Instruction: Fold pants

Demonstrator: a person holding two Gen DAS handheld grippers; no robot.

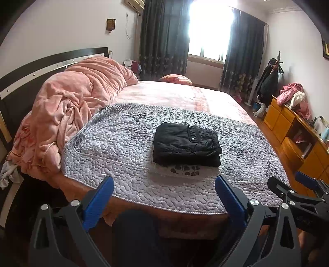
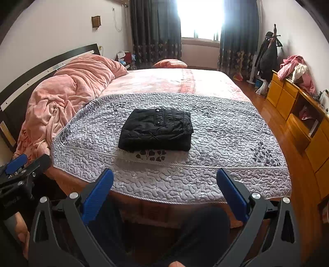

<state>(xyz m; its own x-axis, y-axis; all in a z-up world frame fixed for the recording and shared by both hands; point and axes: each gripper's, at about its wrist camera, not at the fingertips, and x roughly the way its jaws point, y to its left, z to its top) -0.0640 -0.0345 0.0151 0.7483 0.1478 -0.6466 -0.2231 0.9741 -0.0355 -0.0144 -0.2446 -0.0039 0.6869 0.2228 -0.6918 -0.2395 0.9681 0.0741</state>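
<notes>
The black pants (image 1: 186,143) are lying folded into a compact rectangular stack on the grey quilted cover (image 1: 115,143) that is spread over the near end of the bed (image 1: 164,92). The stack is sitting near the cover's near edge, roughly midway across it, partly overlapping a pale panel printed with dark leaves (image 1: 181,170). Its long axis is running left to right across the bed, parallel to the near edge. A flap with two snap buttons is facing up on the top layer, running from the far edge toward the near one, and the thick folded edges are showing along the near side and the right end.

The left gripper (image 1: 164,197) is hovering off the near edge of the bed, its blue-padded jaws spread wide apart and gripping nothing. The right gripper (image 2: 164,191) is hanging beside it in the same way, jaws equally wide and empty, well apart from the pants (image 2: 156,130). Each gripper is showing at the edge of the other's view.

A rumpled pink blanket (image 1: 67,108) is heaped along the left side of the bed against the dark headboard (image 1: 41,65). A yellow wooden cabinet (image 2: 298,106) is standing along the right wall with pink clothes (image 2: 292,65) piled on it, and bright light is pouring through the far window (image 2: 199,18) between dark curtains (image 2: 154,30).
</notes>
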